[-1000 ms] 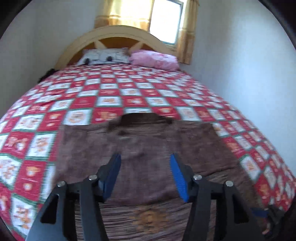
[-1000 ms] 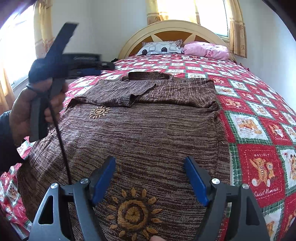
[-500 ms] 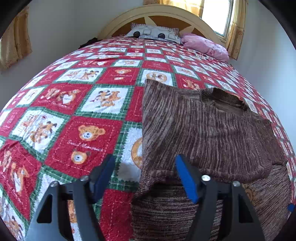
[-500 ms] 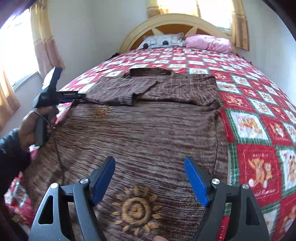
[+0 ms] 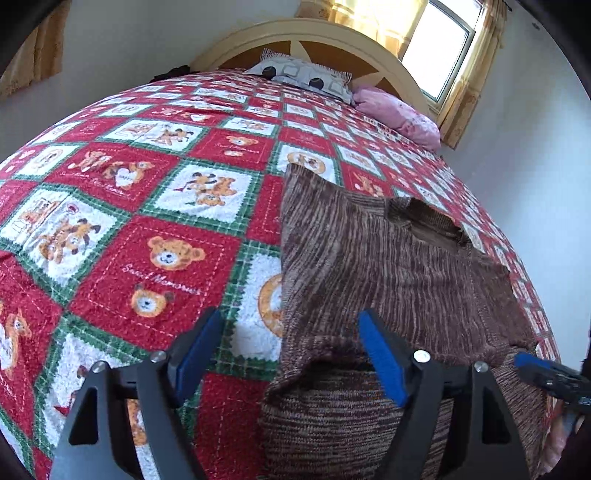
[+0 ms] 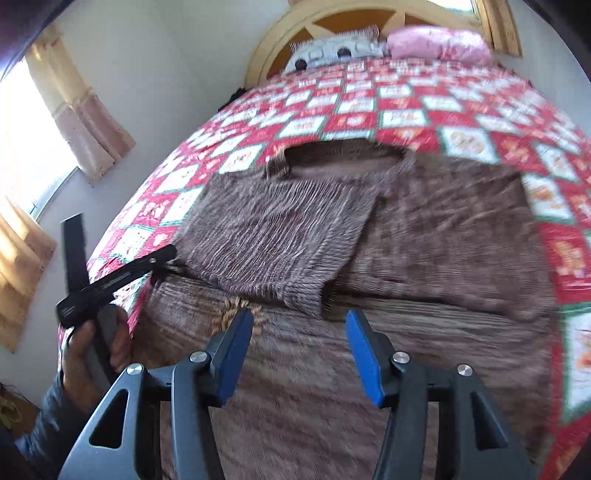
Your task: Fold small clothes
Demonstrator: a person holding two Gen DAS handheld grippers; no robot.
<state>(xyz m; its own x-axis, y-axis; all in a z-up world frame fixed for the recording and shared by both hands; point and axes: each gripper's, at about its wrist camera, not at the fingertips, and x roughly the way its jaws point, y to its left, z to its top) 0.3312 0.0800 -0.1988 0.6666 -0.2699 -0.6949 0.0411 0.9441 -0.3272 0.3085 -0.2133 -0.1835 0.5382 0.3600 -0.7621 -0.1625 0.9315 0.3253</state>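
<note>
Brown knit: you have one sweater (image 5: 388,266) flat on the bed (image 5: 110,229), one sleeve (image 6: 273,240) folded across it. Two pillows (image 5: 306,75) sit at the headboard. "Sweet Memories" reads on the quilt. Your left gripper (image 5: 286,354) is opening over the sweater's edge; your right gripper (image 6: 299,354) is closing, fingers (image 6: 364,356) grasping nothing

The sweater (image 6: 424,236) is being carried flat on the bed (image 6: 369,110), its sleeve (image 6: 273,236) lying folded over its chest at frame centre. Two pillows (image 6: 439,46) are being propped against the headboard (image 6: 325,26) at the upper edge, behind the sweater.
</note>
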